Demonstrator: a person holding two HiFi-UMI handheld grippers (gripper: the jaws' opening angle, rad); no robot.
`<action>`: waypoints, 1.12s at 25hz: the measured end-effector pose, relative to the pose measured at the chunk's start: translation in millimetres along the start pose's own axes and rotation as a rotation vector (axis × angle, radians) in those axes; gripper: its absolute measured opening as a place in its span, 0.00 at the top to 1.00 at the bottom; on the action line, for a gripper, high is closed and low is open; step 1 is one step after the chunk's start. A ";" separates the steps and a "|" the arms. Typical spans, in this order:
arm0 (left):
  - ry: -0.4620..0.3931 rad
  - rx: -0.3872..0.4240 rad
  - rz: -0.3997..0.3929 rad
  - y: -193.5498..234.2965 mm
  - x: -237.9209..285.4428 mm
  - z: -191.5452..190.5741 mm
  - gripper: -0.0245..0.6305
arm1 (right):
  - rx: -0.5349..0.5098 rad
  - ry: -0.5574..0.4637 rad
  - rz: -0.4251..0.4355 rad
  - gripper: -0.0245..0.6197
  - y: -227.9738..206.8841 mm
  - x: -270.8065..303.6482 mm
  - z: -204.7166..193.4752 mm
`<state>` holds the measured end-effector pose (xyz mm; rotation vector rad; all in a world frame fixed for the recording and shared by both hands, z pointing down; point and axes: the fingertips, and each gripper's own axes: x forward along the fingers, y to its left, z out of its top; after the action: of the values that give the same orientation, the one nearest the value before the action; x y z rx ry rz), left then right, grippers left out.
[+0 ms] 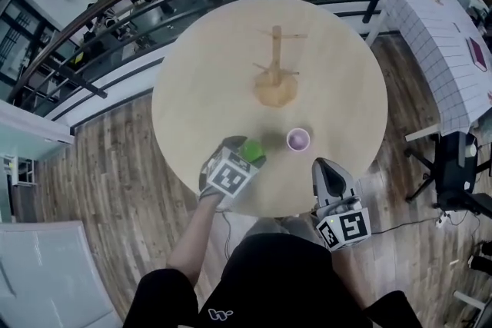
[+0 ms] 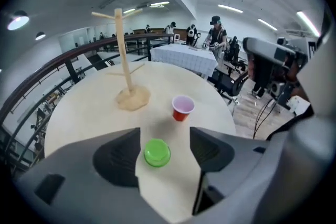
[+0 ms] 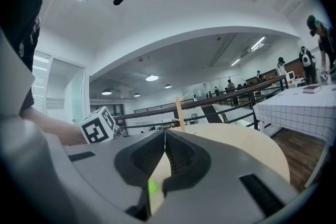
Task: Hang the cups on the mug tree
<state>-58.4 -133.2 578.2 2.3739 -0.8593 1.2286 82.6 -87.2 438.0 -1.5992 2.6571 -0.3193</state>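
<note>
Round pale wooden table (image 1: pixel 192 88) beside a mezzanine railing (image 1: pixel 92 19). Mug tree (image 1: pixel 277 65) stands upright near the table's centre; all pegs visible are bare. Green cup (image 2: pixel 157 152) sits on the table toward the near edge. Left gripper (image 2: pixel 164 132) is spread wide with a jaw on either side of this cup, pads clear of it. Red cup (image 1: pixel 298 139) stands upright, mouth up, just beside the green one, between it and the right gripper (image 3: pixel 165 136). Right gripper's jaws are pressed together, nothing between them, held off the table's near edge. Assessment: no cup hung; both remain.
</note>
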 end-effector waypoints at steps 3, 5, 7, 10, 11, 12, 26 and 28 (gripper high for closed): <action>0.079 0.012 -0.027 7.4 17.8 -10.3 0.54 | 0.007 0.010 -0.010 0.95 -4.7 -3.3 -3.7; 0.131 0.047 -0.026 13.9 27.1 -14.1 0.54 | 0.010 0.016 -0.020 0.95 -9.1 -5.8 -5.6; 0.181 0.066 -0.039 16.7 38.6 -22.8 0.54 | 0.013 0.022 -0.029 0.95 -12.6 -7.7 -7.6; 0.243 0.072 -0.076 14.5 58.0 -38.1 0.54 | 0.017 0.031 -0.040 0.95 -16.3 -10.0 -11.2; 0.256 0.070 -0.087 13.3 62.0 -41.1 0.54 | 0.018 0.034 -0.042 0.95 -16.9 -10.5 -12.2; 0.265 0.066 -0.097 12.0 64.8 -43.0 0.54 | 0.020 0.038 -0.043 0.95 -17.1 -10.8 -13.0; 0.323 0.037 -0.107 11.7 95.0 -61.7 0.54 | 0.014 0.076 -0.045 0.95 -20.9 -10.5 -20.2; 0.319 0.034 -0.090 13.4 96.5 -63.3 0.57 | 0.013 0.080 -0.049 0.95 -22.0 -11.6 -20.6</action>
<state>-63.3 -144.1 693.7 2.1331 -0.6274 1.5395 104.7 -83.7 461.3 -1.6848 2.6712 -0.4097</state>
